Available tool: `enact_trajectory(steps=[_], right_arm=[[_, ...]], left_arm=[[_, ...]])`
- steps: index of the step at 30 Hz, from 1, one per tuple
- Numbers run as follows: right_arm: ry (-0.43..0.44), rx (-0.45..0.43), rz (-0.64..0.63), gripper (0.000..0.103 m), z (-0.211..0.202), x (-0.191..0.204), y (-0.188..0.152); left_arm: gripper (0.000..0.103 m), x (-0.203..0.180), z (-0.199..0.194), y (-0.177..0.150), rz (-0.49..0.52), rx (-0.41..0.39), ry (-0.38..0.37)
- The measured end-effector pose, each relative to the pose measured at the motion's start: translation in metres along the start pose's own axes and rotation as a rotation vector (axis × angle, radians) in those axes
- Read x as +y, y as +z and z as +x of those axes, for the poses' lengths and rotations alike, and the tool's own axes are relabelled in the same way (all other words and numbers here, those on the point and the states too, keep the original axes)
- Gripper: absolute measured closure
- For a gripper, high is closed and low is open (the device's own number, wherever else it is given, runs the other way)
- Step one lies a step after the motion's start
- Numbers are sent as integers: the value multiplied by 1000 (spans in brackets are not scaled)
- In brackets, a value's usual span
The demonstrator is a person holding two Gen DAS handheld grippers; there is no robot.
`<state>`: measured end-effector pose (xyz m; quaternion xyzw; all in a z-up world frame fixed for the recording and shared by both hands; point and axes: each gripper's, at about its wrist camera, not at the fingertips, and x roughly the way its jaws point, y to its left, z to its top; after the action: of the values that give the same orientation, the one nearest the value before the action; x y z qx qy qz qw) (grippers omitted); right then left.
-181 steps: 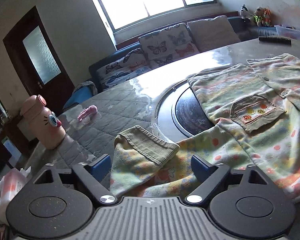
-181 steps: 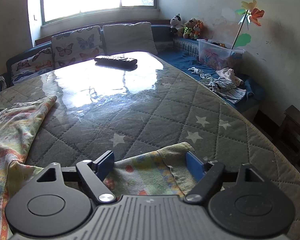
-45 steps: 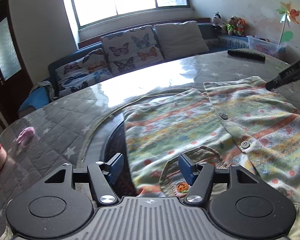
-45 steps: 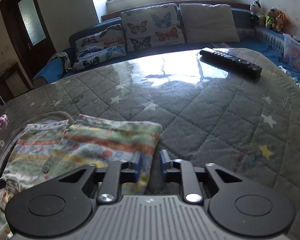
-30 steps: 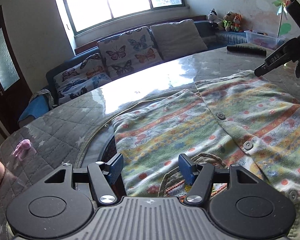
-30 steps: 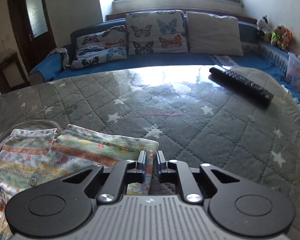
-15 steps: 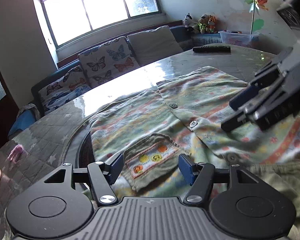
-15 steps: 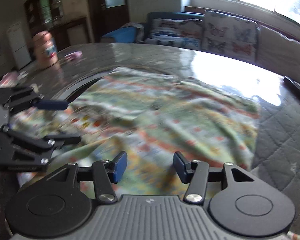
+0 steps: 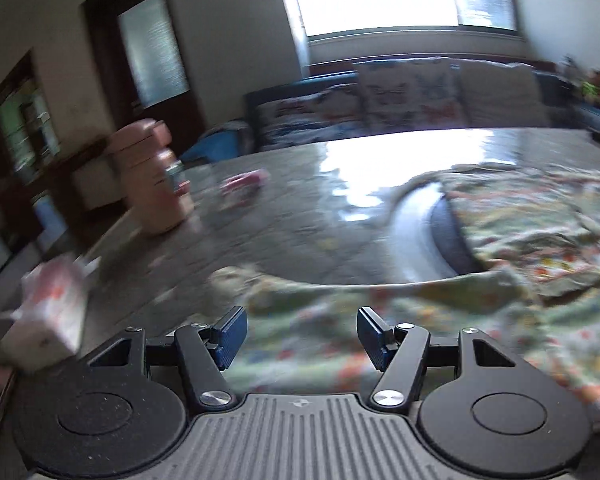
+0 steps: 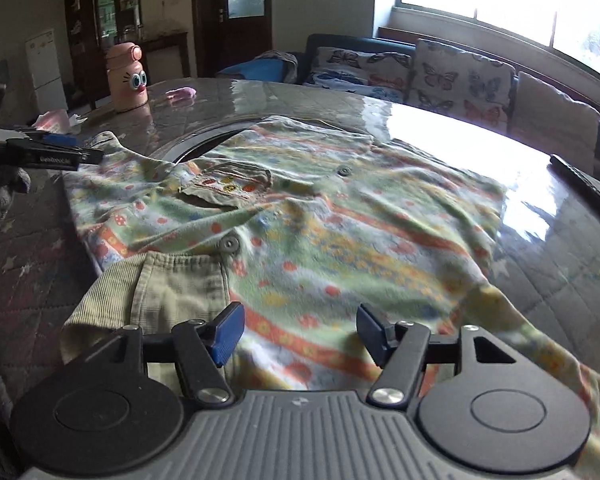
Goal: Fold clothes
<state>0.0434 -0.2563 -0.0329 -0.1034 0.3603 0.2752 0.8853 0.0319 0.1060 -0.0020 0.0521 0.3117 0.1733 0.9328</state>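
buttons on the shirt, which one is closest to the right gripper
The grey button just above the ribbed cuff; the other button sits farther up the shirt.

Daylight pours through the window (image 10: 512, 4), blown out to white, and throws hard glare across the glossy table (image 10: 452, 136). The left wrist view is smeared with motion blur; the right wrist view is mostly sharp. Fisheye curvature bends both edges, corners dark.

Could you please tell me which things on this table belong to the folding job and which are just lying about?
Part of the job:
patterned shirt
left gripper, open
right gripper, open

Just lying about:
pink bottle
remote control
small pink item
tissue pack
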Motion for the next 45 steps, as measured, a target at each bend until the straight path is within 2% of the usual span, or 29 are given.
enact_trajectory(steps=[2, 6, 9, 14, 16, 18, 20, 23, 25, 32, 36, 41, 45], right_arm=[[-4, -6, 24, 36, -6, -4, -3], [-35, -40, 70, 34, -22, -12, -6], [-59, -62, 102, 34, -31, -19, -7], [-134, -87, 177, 32, -43, -36, -13], [-159, -84, 202, 31, -45, -42, -18], [-176, -80, 224, 31, -47, -47, -23], [-183, -75, 230, 31, -48, -49, -26], [-187, -60, 226, 30, -47, -49, -29], [-190, -51, 221, 28, -46, -50, -32], [-208, 0, 240, 27, -40, -56, -44], [-201, -38, 203, 27, -46, -47, -33], [-79, -74, 139, 29, -41, -21, -11], [61, -59, 66, 39, -28, 12, 2]], left_arm=[[39, 17, 3, -2, -48, 9, 57], [39, 39, 14, -4, -111, 41, 109], [40, 50, 21, -7, -140, 65, 112], [45, 60, 26, -10, -211, 100, 71], [52, 60, 25, -10, -221, 100, 58], [74, 59, 24, -10, -211, 93, 43], [87, 57, 24, -10, -188, 77, 38], [97, 54, 25, -8, -151, 49, 48], [101, 52, 27, -6, -131, 36, 83], [101, 59, 32, -6, -121, 51, 122], [101, 60, 31, -6, -111, 47, 123], [100, 61, 31, -4, -111, 48, 129], [97, 60, 23, -3, -113, 38, 119]])
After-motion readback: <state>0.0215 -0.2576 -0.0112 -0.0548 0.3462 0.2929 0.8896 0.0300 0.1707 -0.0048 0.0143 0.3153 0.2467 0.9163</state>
